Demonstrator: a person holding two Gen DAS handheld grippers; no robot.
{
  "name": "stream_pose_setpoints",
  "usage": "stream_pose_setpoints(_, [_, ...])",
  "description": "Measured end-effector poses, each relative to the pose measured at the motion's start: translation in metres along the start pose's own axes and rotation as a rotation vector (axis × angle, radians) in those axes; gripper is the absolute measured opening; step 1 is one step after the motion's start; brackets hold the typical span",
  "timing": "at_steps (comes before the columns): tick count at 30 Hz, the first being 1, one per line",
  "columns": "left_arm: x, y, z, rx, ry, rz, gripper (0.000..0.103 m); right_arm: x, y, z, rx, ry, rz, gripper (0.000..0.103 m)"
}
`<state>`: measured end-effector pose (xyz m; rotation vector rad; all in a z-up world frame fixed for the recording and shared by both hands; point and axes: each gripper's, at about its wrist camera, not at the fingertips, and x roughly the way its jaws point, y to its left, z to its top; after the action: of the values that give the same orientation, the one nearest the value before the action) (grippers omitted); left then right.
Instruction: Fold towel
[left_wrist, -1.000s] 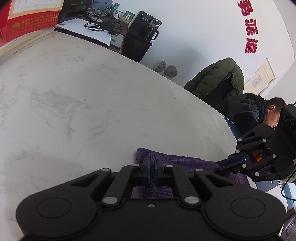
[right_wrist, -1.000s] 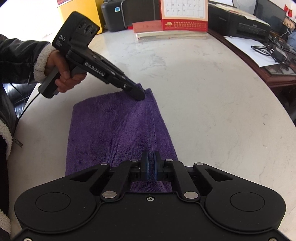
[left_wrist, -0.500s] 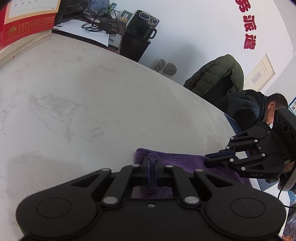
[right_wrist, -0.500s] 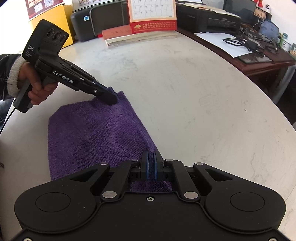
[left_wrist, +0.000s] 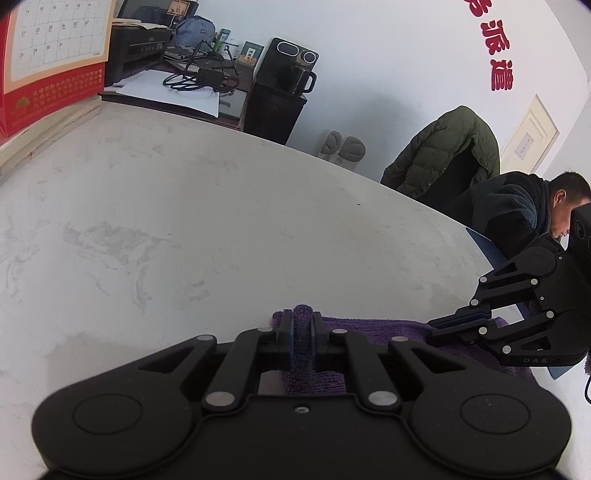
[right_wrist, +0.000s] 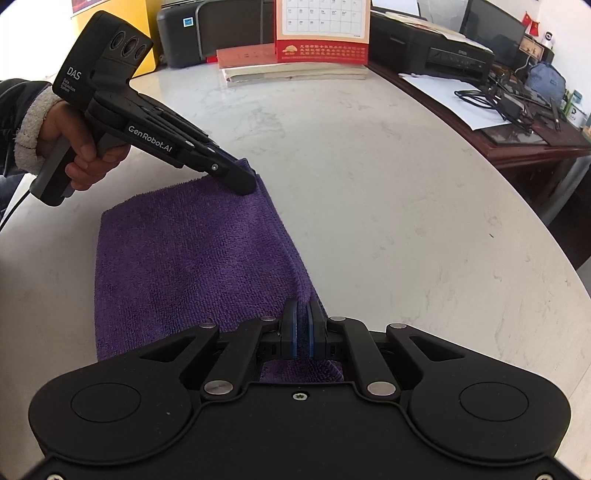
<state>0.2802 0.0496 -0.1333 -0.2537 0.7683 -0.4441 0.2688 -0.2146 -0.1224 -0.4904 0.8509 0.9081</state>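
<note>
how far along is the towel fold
Done: the purple terry towel lies doubled on the white marble table, layered edges along its right side. In hand: the left gripper pinches the far corner, the right gripper the near one. Left: release, or perhaps another fold.

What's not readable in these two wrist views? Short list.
- Near end of the purple towel: right wrist view, covered by the right gripper body.
- Most of the towel: left wrist view, behind the left gripper body.
- Layer count along the folded edge: unclear in both views.
- Calendar top: cut off by the frame edge, right wrist view.
</note>
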Motion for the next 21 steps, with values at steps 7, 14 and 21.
stream_pose_setpoints(7, [-0.008,0.011,0.006,-0.069,-0.058,0.06,0.01,0.0,0.0,0.0,0.001,-0.003,-0.001,0.005])
stream_pose_setpoints(14, [-0.028,-0.007,0.015,-0.021,-0.064,-0.004,0.01,0.0,0.0,0.0,0.005,-0.005,-0.005,0.005])
stream_pose_setpoints(21, [-0.015,-0.038,0.008,0.129,0.03,-0.107,0.012,0.0,0.001,-0.001,0.015,-0.009,-0.012,0.006])
